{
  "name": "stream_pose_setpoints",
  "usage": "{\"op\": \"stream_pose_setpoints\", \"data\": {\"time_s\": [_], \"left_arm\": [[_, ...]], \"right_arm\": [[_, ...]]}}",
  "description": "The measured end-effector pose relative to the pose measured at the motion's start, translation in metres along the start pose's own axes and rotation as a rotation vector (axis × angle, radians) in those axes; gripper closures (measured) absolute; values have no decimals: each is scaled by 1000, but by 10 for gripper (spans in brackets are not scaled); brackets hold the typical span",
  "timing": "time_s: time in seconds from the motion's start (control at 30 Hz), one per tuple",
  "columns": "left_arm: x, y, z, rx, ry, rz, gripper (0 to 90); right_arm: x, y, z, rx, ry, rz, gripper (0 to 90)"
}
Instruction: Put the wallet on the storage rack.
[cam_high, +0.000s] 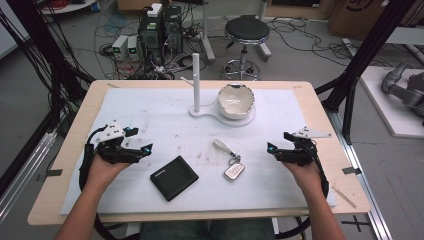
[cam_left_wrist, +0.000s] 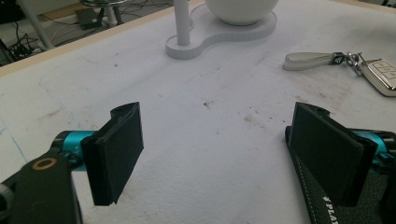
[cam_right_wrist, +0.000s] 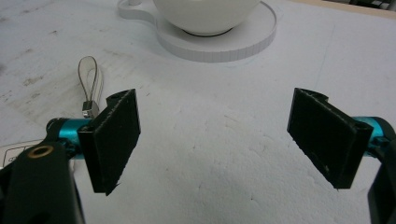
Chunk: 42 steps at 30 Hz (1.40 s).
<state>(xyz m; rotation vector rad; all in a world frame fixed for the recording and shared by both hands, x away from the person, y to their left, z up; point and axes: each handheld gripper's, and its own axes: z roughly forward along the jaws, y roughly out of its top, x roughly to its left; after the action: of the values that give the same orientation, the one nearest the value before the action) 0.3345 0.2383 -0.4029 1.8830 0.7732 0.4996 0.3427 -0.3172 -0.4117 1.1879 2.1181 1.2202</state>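
High view: the left tongs (cam_high: 142, 150) and right tongs (cam_high: 274, 151) rest on the table (cam_high: 75, 125), flanking the black wallet (cam_high: 174, 177) and key fob (cam_high: 233, 171). Left gripper view: jaws wide apart, empty, wallet beside 1 jaw. Right gripper view: jaws wide, empty.

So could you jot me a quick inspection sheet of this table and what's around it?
Surface: white mat on a wooden table, scuffed and stained.
Job's things: black wallet and key fob with strap, lying apart between the hands.
Clutter: white bowl on a stand with an upright post, at the far side.
Grippers: left tool and right tool both open, holding nothing, resting on the mat.
Cables: one trails from each tool; tangles on the floor behind.
Surroundings: stool, computer boxes, black frame posts.
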Motion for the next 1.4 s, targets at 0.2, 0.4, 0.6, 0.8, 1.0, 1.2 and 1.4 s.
{"op": "stream_pose_setpoints", "data": {"time_s": [0.2, 0.4, 0.6, 0.8, 1.0, 1.2, 1.4], "left_arm": [[-2, 1, -1, -1, -4, 7, 177], [-1, 0, -4, 1, 2, 4, 177], [-1, -2, -12, 6, 19, 8, 177], [1, -9, -23, 15, 41, 4, 177], [5, -15, -32, 20, 60, -8, 176], [5, -17, -38, 13, 63, -21, 177], [5, -17, -37, 10, 60, -20, 175]], "right_arm": [[3, 3, 0, -9, 8, 1, 173], [10, 10, 1, -25, 27, -15, 173], [27, 21, 9, -29, 79, -47, 173], [54, 36, 24, -39, 145, -89, 173], [74, 40, 42, 18, 219, -102, 173], [107, 44, 61, 59, 320, -134, 173], [142, 46, 76, 113, 408, -167, 173]]}}
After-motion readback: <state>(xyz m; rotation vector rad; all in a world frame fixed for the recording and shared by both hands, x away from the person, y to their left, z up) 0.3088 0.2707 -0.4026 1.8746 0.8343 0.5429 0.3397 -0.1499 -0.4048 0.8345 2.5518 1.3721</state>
